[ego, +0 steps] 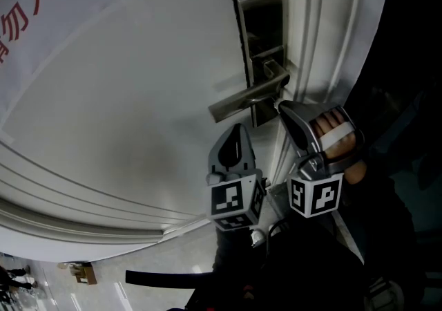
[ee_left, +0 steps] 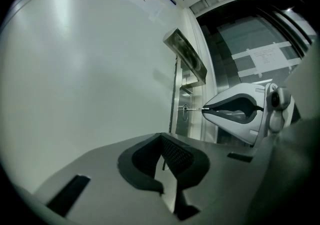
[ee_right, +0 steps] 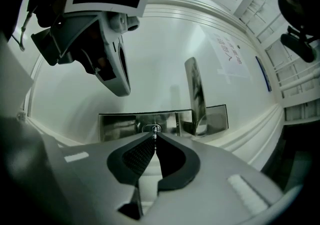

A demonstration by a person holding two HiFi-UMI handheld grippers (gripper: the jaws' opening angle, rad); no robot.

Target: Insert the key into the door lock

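Fingers [ee_right: 134, 157] of the right gripper [ee_right: 154, 139] pinch the key [ee_left: 195, 109], its tip projecting forward at the keyhole [ee_right: 152, 129].

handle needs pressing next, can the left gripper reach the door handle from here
Probably yes: the left gripper sits just short of the door handle with nothing between them, and the right gripper, holding the key at the lock, is off to one side. The left jaws are shut, though.

White door [ego: 138, 109], silver lock plate [ego: 259, 26], handle [ego: 245, 102] + key [ee_left: 195, 109]; sign [ego: 62, 26] w/ red print.
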